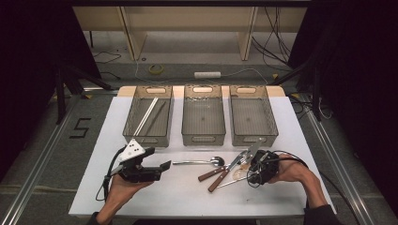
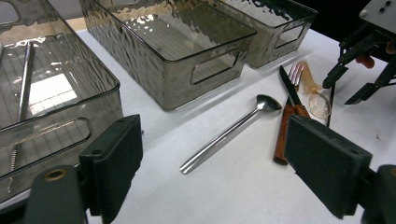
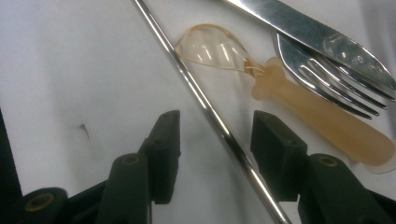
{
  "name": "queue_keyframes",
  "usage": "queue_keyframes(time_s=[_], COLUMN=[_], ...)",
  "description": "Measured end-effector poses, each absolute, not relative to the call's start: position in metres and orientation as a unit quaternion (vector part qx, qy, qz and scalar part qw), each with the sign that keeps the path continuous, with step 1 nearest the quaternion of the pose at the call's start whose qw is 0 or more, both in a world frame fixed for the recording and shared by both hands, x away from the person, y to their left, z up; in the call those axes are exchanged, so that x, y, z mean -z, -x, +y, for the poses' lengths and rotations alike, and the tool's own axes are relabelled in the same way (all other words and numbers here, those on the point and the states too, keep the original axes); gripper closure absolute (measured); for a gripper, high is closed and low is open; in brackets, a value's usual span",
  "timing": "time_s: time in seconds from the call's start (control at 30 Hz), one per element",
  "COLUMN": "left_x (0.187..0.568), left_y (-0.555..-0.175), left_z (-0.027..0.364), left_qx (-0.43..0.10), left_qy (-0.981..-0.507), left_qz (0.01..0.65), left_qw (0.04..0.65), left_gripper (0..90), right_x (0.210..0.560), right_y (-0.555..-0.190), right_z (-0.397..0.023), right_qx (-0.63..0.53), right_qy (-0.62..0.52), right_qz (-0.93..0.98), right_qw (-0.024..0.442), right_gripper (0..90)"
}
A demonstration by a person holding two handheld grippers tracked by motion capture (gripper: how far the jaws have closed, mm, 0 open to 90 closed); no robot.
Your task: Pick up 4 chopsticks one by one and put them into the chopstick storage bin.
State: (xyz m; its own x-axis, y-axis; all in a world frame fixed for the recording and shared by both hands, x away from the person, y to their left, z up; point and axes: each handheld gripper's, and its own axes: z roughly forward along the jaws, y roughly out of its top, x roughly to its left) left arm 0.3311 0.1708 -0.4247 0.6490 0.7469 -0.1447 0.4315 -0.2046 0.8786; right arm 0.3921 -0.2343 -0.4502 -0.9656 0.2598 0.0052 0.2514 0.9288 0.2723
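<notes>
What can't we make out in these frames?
- Thin metal rod: far end runs off the top edge of the right gripper view; near end passes between the right tool's open pads, contact unclear.
- Left bin contents: cut by the left edge in the left gripper view, blurred behind its rippled wall.
- Translucent spoon: too small in the high view, partly behind the right tool.

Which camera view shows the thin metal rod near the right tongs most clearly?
The right gripper view: the thin metal rod runs close up between the two open pads of the right tongs, not yet pinched. In the high view it is a faint line beside the tongs. In the left gripper view it is a dark sliver.
</notes>
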Motion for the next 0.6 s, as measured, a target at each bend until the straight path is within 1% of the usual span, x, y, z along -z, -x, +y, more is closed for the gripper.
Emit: queue_keyframes(time_s=[0.17, 0.27, 0.6], left_x=[0.4253, 0.426, 0.4277], left_y=[-0.3279, -0.3273, -0.3268], left_z=[0.1684, 0.1675, 0.1651], left_qx=[-0.158, -0.165, -0.163], left_qy=[-0.761, -0.763, -0.765], left_qz=[0.38, 0.374, 0.371], left_qw=[0.502, 0.5, 0.5], left_gripper=[19.3, 19.2, 18.9], right_x=[0.4534, 0.4546, 0.4545], right_y=[-0.3943, -0.3951, -0.3972], right_z=[-0.2341, -0.2339, -0.2344], right_qx=[-0.124, -0.118, -0.118], right_qy=[-0.129, -0.127, -0.133], right_qz=[0.984, 0.985, 0.984], right_qw=[0.007, 0.004, -0.002], right_gripper=[55.8, 55.6, 57.7])
